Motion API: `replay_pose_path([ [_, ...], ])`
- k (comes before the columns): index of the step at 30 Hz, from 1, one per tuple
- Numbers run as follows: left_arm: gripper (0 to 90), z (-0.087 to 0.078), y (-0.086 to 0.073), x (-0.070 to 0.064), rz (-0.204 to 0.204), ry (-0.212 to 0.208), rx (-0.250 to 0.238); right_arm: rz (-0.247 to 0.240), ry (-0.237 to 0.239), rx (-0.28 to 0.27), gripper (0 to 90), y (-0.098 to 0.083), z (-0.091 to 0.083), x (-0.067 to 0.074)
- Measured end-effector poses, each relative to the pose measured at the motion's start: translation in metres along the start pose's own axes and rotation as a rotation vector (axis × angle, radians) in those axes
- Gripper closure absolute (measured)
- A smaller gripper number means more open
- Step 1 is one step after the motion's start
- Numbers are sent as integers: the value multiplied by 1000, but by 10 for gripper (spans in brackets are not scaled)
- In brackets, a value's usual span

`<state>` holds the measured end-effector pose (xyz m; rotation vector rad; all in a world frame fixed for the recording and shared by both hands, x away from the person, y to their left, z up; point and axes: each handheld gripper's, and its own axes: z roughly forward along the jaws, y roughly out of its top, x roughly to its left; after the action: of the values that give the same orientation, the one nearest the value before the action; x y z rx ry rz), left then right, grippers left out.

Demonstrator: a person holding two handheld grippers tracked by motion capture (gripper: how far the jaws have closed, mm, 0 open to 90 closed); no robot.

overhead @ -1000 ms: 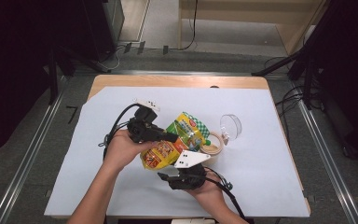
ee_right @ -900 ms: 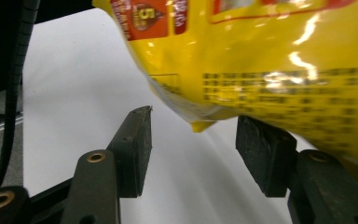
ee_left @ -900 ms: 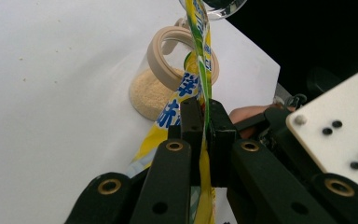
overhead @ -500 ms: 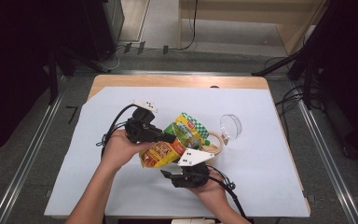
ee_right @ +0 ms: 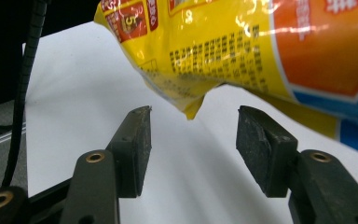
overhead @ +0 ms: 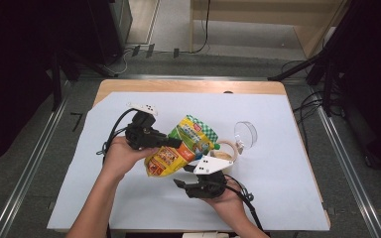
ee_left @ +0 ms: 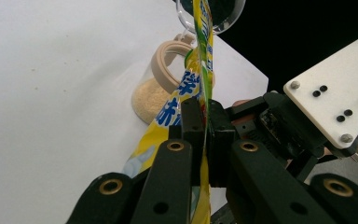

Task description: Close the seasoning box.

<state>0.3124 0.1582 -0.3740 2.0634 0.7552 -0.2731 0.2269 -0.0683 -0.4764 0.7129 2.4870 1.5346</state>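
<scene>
Over the powder-filled jar [overhead: 222, 157], left tongs [ee_left: 204, 123] clamp a tilted yellow pouch [overhead: 178, 147]; right tongs [ee_right: 193, 135] stand apart.

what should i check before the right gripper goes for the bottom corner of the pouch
1. Left gripper clamped on the pouch: ok, jaws pinch its edge.
2. Right gripper open: ok, jaws apart with nothing between them.
3. Pouch corner lined up with the gap: ok, it hangs just above and between the jaws.
4. Pouch top over the jar: ok in the high view, though exact overlap is hard to tell.
5. Jar upright: ok, powder inside.
6. Clear lid out of the way: ok, beside the jar.
</scene>
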Motion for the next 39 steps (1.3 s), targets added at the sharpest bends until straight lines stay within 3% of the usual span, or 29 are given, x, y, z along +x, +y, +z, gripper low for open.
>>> replay_pose_path([
  [18,898,-28,-6,22,-57,82,-86,14,54,12,464,1,0,4],
  [29,897,-30,-8,42,-86,109,-139,21,49,28,457,-2,-1,4],
  [39,895,-22,-11,57,-101,158,-147,33,30,31,455,-5,-5,2],
])
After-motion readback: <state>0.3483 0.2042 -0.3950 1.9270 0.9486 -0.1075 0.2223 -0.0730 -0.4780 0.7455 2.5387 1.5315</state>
